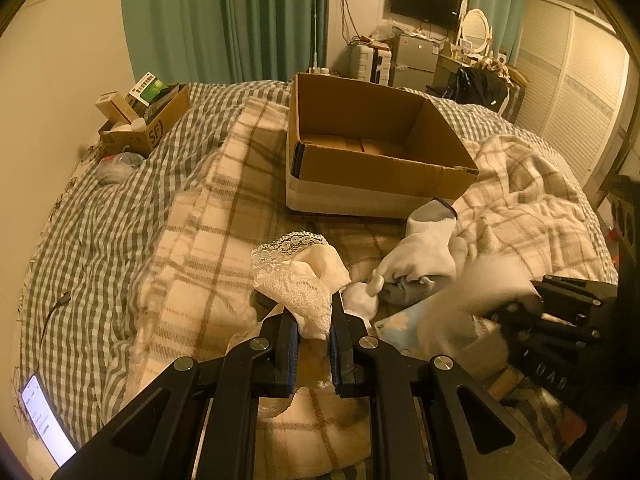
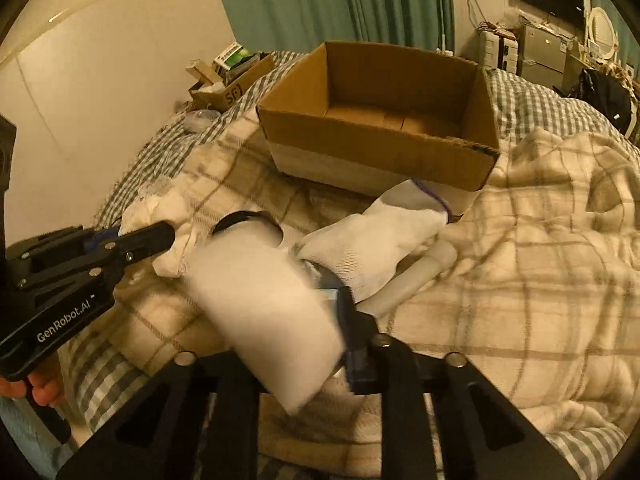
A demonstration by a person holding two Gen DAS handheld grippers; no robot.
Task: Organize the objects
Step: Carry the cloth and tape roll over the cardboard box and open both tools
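Open-topped cardboard box point(image 1: 376, 168) beyond a sock pile point(image 1: 420, 264), nothing overhead.

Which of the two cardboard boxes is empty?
The big box in front of the tongs; the small box by the wall is full.

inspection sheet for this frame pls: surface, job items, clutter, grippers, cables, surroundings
Surface: bed with rumpled cream plaid blanket over grey-checked sheet.
Job's things: open brown cardboard box, looks empty; cream lace-trimmed sock; blurred white sock; loose white socks.
Clutter: small carton of packages; lit phone.
Grippers: left gripper shut on the lace-trimmed sock; right gripper holds the blurred sock.
Cables: thin dark cable on sheet.
Surroundings: green curtains, wall TV, louvred wardrobe.
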